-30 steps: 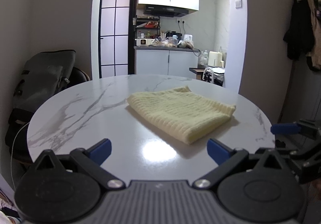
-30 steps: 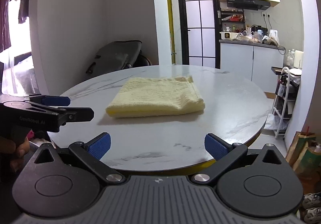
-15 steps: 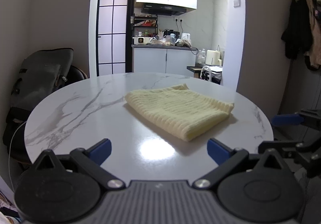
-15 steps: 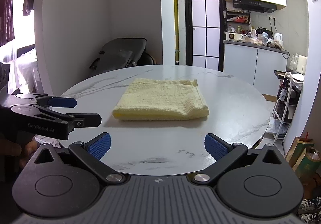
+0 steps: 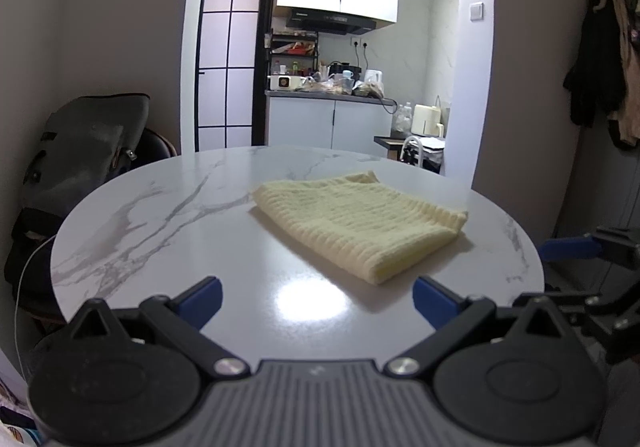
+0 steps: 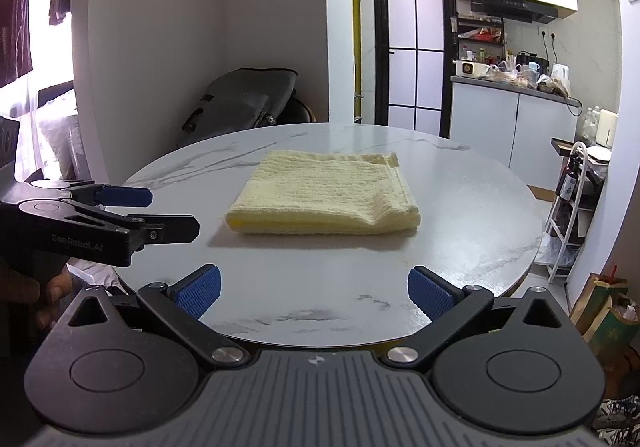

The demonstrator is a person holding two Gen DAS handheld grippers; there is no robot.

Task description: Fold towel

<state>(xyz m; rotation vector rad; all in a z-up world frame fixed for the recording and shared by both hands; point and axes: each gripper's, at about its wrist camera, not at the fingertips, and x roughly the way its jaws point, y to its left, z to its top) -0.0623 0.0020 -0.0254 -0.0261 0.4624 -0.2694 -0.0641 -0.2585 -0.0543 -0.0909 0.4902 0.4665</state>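
Towel, pale yellow and folded, is laid flat on the round marble worktop, while the left gripper and right gripper are held wide open, empty, short of it.

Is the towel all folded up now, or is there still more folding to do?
It looks nearly finished. The yellow towel already lies on the round table as a neat, thick, layered square. Nothing is in hand: the left claw and the right claw are both open and empty, held back from the towel near the table's edge. Little seems left, maybe one more fold at most.
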